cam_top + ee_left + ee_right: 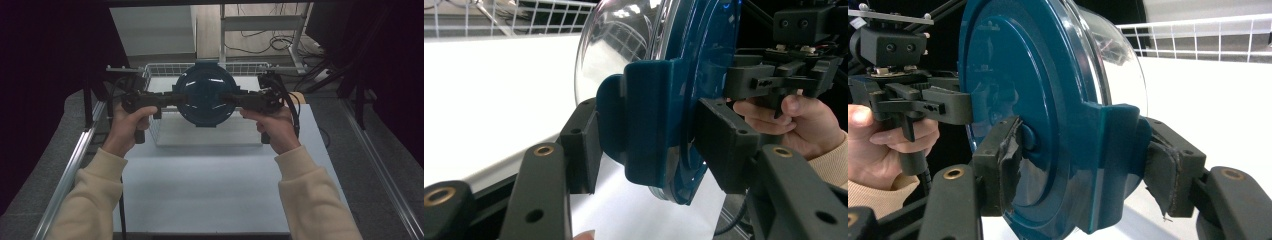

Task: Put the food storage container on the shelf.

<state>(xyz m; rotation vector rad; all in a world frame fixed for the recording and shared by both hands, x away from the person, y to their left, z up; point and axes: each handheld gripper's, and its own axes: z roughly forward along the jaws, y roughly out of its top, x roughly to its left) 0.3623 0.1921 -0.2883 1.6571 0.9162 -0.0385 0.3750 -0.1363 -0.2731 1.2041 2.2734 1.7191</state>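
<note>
Nearest the camera in the high view, two cream sleeves reach forward over the pale tabletop, each hand wrapped around a gripper handle. The left hand holds the left gripper, the right hand the right gripper, and the two point inward toward each other.

Between them hangs a round container with a dark teal lid and a clear domed bowl, held on edge and lifted above the tabletop. In the left gripper view the jaws pinch a teal latch tab on the container's rim, one pad on either side of it. In the right gripper view the jaws clamp the opposite tab the same way; the pad there looks frayed, though the edge is somewhat blurred.

Just behind the container stands a white wire basket, and beyond it a metal frame and loose cables on the floor.
</note>
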